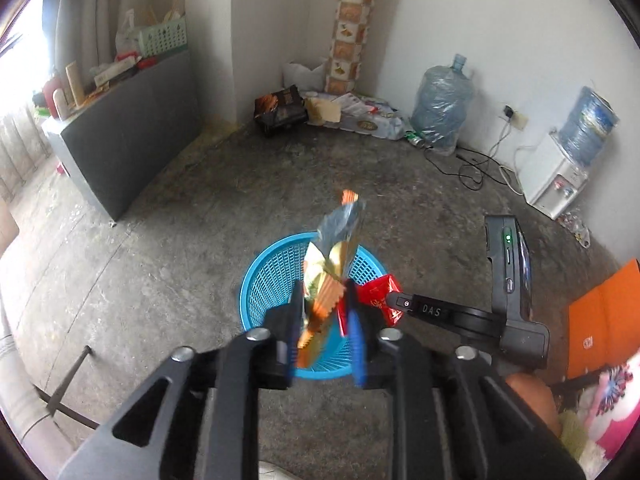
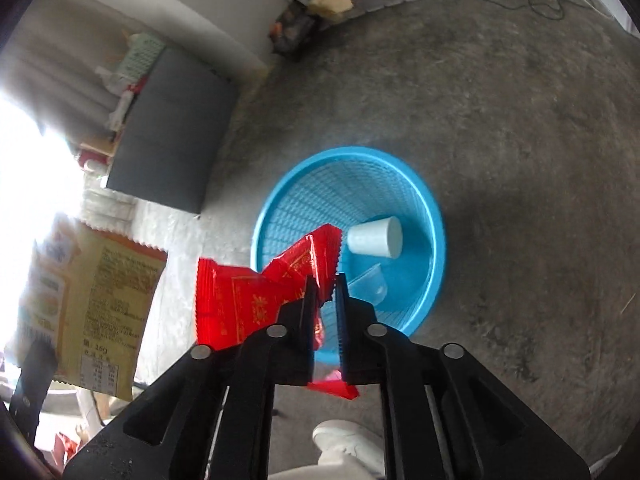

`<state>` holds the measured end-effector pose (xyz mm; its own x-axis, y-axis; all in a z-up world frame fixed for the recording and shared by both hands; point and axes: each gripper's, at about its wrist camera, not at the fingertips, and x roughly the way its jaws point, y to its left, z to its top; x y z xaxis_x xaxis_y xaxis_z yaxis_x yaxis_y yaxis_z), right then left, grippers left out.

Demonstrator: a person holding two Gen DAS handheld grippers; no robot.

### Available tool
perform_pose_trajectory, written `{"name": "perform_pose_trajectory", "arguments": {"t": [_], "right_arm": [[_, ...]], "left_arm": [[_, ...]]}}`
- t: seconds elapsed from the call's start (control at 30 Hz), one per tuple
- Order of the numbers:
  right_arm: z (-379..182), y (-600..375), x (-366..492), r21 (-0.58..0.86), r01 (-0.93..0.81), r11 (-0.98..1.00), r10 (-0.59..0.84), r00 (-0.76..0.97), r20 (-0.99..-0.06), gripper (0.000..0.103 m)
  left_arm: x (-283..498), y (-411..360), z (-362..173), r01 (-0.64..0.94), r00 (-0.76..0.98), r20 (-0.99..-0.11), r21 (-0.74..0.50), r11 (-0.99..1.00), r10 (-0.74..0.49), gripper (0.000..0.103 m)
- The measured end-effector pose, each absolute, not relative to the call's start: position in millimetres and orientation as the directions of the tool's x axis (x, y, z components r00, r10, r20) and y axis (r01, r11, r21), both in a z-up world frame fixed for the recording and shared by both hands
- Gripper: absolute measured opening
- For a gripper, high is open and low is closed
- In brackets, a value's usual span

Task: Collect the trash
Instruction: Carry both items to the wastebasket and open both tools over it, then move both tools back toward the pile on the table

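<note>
A blue mesh waste basket (image 1: 264,276) stands on the concrete floor; in the right wrist view its rim (image 2: 436,216) shows a white paper cup (image 2: 376,236) and a clear plastic cup (image 2: 370,282) inside. My left gripper (image 1: 324,300) is shut on an orange and gold snack wrapper (image 1: 328,276) above the basket. My right gripper (image 2: 325,284) is shut on a red wrapper (image 2: 248,300) over the basket's near rim. The red wrapper (image 1: 378,294) and the right gripper's body also show in the left wrist view. The snack wrapper's back (image 2: 92,300) hangs at the left of the right wrist view.
A dark grey cabinet (image 1: 128,136) with clutter stands at left. Bags and boxes (image 1: 332,112) lie in the far corner beside a patterned roll (image 1: 352,28). A water jug (image 1: 440,104), cables (image 1: 476,164) and a water dispenser (image 1: 560,176) line the right wall. An orange folder (image 1: 600,316) lies at right.
</note>
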<state>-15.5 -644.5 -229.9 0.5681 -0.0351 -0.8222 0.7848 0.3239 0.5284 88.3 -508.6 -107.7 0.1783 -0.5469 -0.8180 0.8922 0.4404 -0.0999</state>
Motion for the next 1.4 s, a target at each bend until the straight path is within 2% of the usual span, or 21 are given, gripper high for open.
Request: {"name": "perform_pose_trajectory", "arguments": {"t": [0.1,0.17,0.27,0.43,0.77,1.13,1.4], "right_arm": [[-243,-655,-5,0.504,0.802,0.32,-0.012,0.535,-0.845,0.035],[-246,-655,-3,0.483,0.813,0.326,-0.017,0.515,-0.857,0.037],[-243,-652,-7,0.484,0.811,0.328,-0.033,0.522,-0.852,0.049],[-231,-641,-19,0.485,0.806,0.339,-0.08,0.539,-0.839,0.05],[-150,-570,-63,0.482,0.747,0.459,-0.181,0.609,-0.772,0.07],[-78,-495,-71,0.505,0.584,0.635,-0.08,0.7,-0.71,0.073],[-43,-442,-47,0.493,0.438,0.751,0.025,0.728,-0.685,0.073]], "left_arm": [[96,-522,-123,0.868,0.199,-0.835,-0.093,0.488,-0.513,0.044],[99,-525,-127,0.861,0.2,-0.837,-0.098,0.499,-0.509,0.051],[97,-521,-124,0.86,0.209,-0.828,-0.098,0.5,-0.521,0.055],[90,-505,-101,0.86,0.231,-0.799,-0.099,0.501,-0.556,0.059],[58,-426,-8,0.866,0.262,-0.679,-0.147,0.477,-0.686,0.075],[31,-288,56,0.839,0.31,-0.609,-0.186,0.511,-0.73,0.082],[24,-150,79,0.769,0.456,-0.532,-0.169,0.617,-0.714,0.084]]}}
